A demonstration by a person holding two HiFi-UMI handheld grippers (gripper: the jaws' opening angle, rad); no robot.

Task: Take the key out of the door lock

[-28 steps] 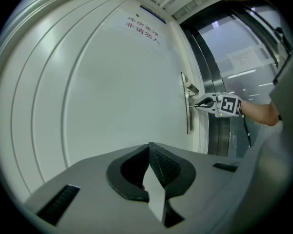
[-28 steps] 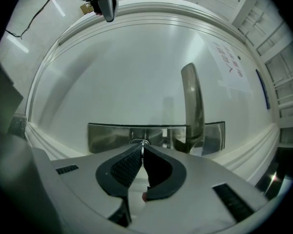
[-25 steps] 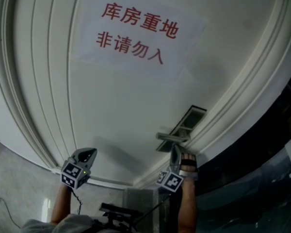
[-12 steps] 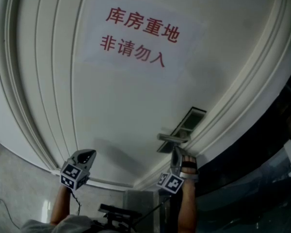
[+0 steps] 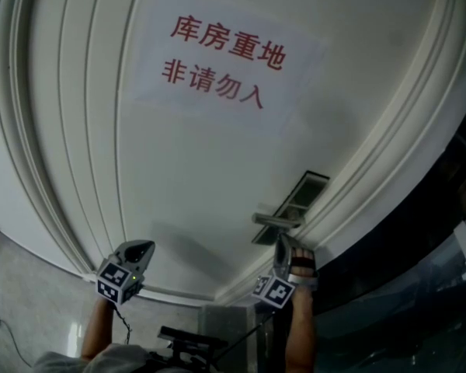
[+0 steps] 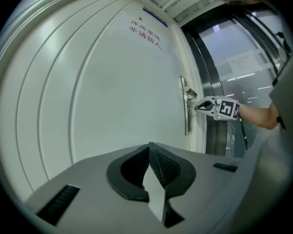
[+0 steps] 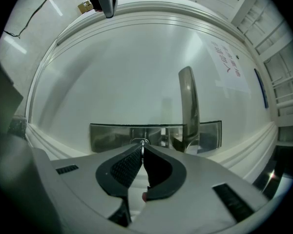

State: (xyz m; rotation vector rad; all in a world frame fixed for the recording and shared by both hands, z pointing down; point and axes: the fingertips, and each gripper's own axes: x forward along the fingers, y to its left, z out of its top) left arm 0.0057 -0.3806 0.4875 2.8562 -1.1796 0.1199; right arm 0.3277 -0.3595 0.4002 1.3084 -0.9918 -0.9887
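Observation:
The steel lock plate (image 7: 112, 136) sits on the white door (image 7: 127, 77), with its lever handle (image 7: 188, 106) to the right of my jaws. My right gripper (image 7: 143, 146) is shut on the key (image 7: 142, 142), a thin metal sliver pinched between the tips right at the keyhole. In the head view the right gripper (image 5: 280, 249) points up at the plate (image 5: 295, 199) just under the handle (image 5: 277, 220). My left gripper (image 6: 149, 144) is shut on nothing and held well away from the lock. It appears low on the left in the head view (image 5: 137, 250).
A paper notice with red characters (image 5: 221, 61) is stuck on the door. Raised mouldings (image 5: 54, 130) frame the door panel. A dark glass partition (image 5: 419, 286) lies past the door's right edge. The left gripper view shows the right gripper (image 6: 199, 106) at the plate (image 6: 187, 118).

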